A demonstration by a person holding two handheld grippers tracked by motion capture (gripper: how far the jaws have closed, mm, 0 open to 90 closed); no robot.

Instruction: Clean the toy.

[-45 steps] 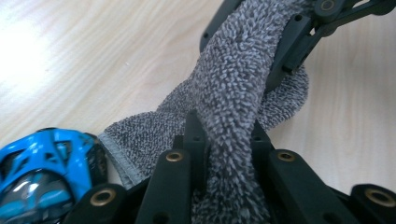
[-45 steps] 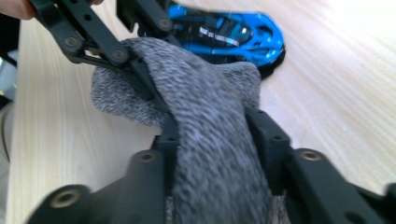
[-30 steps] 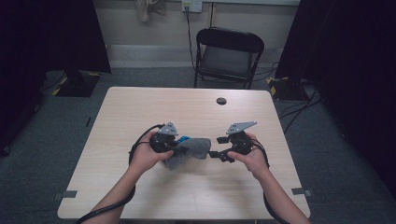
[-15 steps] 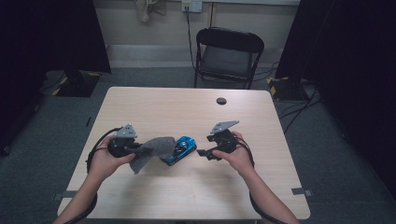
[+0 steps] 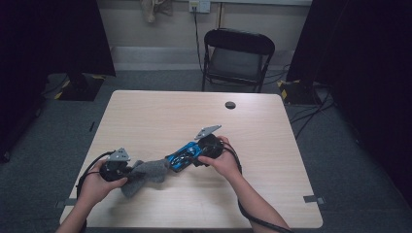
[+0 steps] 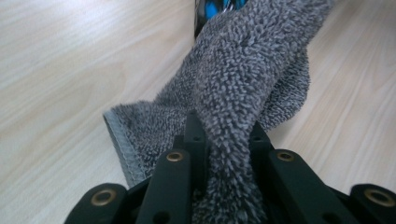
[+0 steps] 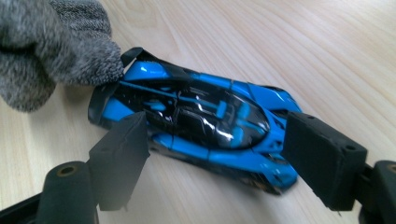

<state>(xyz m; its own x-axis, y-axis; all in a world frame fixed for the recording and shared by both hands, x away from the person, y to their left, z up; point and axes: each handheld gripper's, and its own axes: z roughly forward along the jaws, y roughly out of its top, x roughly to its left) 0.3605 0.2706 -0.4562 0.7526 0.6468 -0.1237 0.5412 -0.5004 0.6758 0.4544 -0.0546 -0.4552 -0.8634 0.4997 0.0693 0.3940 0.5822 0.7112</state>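
At the left of the tabletop (image 5: pixel 145 116), the left claw (image 5: pixel 127 170) is clamped on a bunched fold of the grey cloth (image 5: pixel 145 174), its jaws drawn tight around the pile in the left gripper view (image 6: pixel 233 154). The cloth looks soft, light and limp, so it will sag and trail wherever it is not pinched; a thick gathered fold, as held now, seems the safest place to grip. Its free end touches the tail of the blue toy car (image 5: pixel 183 156), which lies on the tabletop near the middle. The right claw (image 7: pixel 219 161) straddles the car with its jaws apart, one pad at each side. The car looks small, hard, glossy and probably slippery; its flat flanks should hold best.
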